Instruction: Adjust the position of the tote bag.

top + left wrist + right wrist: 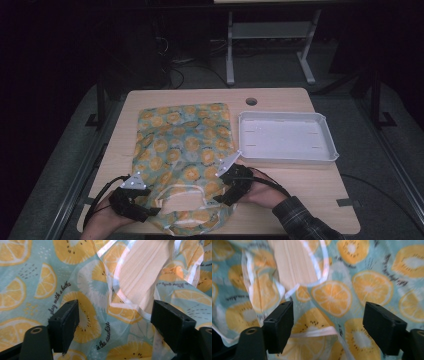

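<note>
Both claws gape wide over the fruit-print bag (182, 150).

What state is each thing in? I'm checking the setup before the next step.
fruit-print bag: lying flat on the table, slightly rumpled, handles toward the person.
white tray: upright, empty.
left gripper: open over the bag.
right gripper: open over the bag.

On the table (300, 187) lie 1 fruit-print bag (185, 145) and 1 white tray (286, 136); 2 tools work there.
</note>
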A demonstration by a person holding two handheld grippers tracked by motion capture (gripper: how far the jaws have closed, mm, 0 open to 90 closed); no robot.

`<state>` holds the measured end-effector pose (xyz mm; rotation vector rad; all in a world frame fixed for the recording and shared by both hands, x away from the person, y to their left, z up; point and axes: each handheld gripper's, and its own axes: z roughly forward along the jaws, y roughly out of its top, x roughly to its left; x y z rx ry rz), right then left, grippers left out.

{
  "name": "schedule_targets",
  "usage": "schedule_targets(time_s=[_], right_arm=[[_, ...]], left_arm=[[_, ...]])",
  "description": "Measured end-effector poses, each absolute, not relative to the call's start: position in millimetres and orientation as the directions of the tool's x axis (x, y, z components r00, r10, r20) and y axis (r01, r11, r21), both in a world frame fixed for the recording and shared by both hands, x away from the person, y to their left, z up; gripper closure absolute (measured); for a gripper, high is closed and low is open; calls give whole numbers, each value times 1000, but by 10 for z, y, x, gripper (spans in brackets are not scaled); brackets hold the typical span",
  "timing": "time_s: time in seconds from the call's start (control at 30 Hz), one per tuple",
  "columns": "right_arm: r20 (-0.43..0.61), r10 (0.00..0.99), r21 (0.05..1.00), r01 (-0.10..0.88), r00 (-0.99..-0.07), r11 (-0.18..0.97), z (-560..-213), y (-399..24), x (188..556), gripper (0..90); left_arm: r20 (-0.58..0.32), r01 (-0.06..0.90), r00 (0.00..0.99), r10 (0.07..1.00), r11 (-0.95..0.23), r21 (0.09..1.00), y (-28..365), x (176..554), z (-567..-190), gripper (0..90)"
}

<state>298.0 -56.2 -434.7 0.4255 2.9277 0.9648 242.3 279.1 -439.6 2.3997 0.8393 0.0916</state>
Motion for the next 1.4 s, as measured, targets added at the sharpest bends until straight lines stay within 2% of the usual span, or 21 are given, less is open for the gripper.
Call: schedule_targets(time_s=[0.23, 0.47, 0.77, 1.0, 1.07, 1.17, 1.4], right_arm=[[53, 238, 556, 227, -970, 800, -4444, -597, 2926, 166], [32, 214, 533, 198, -976, 823, -4559, -616, 2841, 154], [-2, 204, 521, 173, -979, 836, -4597, -585, 2808, 146], [-2, 199, 526, 168, -980, 834, -4600, -594, 2811, 151], [-3, 201, 526, 169, -980, 833, -4598, -599, 2815, 168], [-2, 212, 533, 178, -977, 827, -4588, -617, 2833, 232], [0, 226, 548, 189, -974, 815, -4561, -667, 2889, 454]], left_arm=[[-90, 540, 803, 589, -656, 528, 2744, 2410, -4456, 145], [-86, 539, 809, 582, -675, 505, 2720, 2396, -4506, 144], [-10, 489, 832, 555, -724, 486, 2675, 2353, -4528, 136], [-11, 490, 830, 557, -720, 491, 2682, 2351, -4529, 143], [-10, 491, 828, 560, -717, 495, 2688, 2353, -4527, 156], [-12, 493, 825, 565, -709, 505, 2712, 2368, -4513, 229], [-12, 482, 831, 557, -708, 516, 2748, 2402, -4480, 439]])
